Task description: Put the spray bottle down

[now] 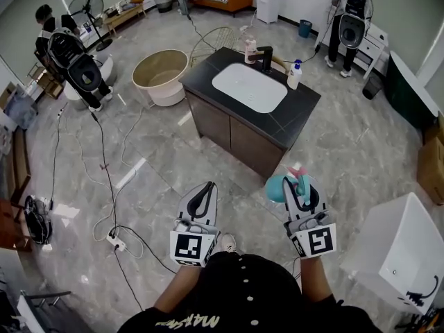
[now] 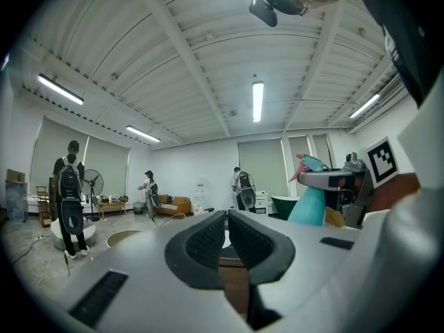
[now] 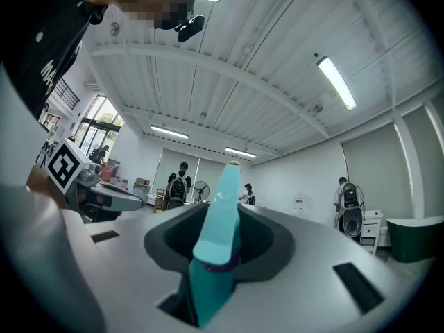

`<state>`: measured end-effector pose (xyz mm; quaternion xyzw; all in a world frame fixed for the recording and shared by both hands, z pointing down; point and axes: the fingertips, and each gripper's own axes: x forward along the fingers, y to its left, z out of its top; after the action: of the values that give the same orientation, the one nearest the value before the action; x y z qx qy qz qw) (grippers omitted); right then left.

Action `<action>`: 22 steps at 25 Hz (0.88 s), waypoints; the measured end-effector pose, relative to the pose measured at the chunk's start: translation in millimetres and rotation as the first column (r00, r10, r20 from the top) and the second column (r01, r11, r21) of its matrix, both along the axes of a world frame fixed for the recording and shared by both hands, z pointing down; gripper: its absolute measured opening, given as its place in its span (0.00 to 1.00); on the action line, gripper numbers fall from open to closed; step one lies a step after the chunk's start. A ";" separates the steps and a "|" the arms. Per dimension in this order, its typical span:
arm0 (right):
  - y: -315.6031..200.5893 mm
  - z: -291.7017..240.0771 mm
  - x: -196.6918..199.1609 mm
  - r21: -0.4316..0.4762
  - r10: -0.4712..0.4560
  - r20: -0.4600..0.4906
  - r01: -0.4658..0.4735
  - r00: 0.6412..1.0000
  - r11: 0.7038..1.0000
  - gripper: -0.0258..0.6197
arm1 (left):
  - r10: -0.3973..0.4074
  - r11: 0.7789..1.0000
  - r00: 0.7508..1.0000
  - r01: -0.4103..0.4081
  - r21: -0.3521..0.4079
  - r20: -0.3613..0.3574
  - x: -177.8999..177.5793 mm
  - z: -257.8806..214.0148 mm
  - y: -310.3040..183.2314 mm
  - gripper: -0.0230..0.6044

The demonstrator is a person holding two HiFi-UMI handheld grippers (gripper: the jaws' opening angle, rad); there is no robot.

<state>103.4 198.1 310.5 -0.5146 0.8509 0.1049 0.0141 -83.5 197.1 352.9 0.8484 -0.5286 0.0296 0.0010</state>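
Observation:
A teal spray bottle (image 1: 279,186) with a pink nozzle is held in my right gripper (image 1: 301,187), which is shut on it above the floor in front of the black sink counter (image 1: 298,120). In the right gripper view the bottle (image 3: 214,262) stands between the jaws, its top pointing up and forward. My left gripper (image 1: 207,189) is level beside it on the left, shut with nothing in it; its pads (image 2: 208,238) meet in the left gripper view. That view also shows the bottle (image 2: 307,203) at the right.
The counter holds a white basin (image 1: 248,87), a dark faucet (image 1: 266,57), a pink bottle (image 1: 250,49) and a small white bottle (image 1: 295,75). A round beige tub (image 1: 159,75) stands to its left, a white cabinet (image 1: 402,252) at my right. Cables and a power strip (image 1: 116,242) lie on the floor.

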 end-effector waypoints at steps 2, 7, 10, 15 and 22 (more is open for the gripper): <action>-15.0 -0.7 -10.4 0.005 -0.001 -0.001 0.001 1.000 1.000 0.21 | 0.002 1.000 1.000 -0.002 -0.005 -0.003 -8.2 2.7 -13.7 0.08; -44.5 1.1 -25.8 -0.010 0.018 0.002 -0.018 1.000 1.000 0.21 | 0.029 1.000 1.000 -0.029 -0.012 0.007 -21.9 4.3 -44.1 0.08; -60.6 6.6 -29.9 -0.023 0.032 0.006 -0.032 0.999 0.999 0.21 | 0.044 0.999 0.999 -0.044 -0.018 0.009 -26.3 6.7 -59.9 0.08; -87.0 16.3 -31.0 -0.036 0.040 0.021 -0.039 0.999 0.999 0.21 | 0.039 0.998 0.999 -0.039 -0.045 0.007 -30.8 19.3 -82.6 0.08; -159.2 32.2 -33.5 -0.051 0.026 0.028 -0.025 0.999 0.998 0.21 | 0.014 0.998 1.000 -0.013 -0.054 0.018 -37.1 30.8 -147.4 0.08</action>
<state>69.9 38.9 342.8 -0.5271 0.8463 0.0759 0.0120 -120.6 49.7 383.7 0.8513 -0.5218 0.0517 0.0186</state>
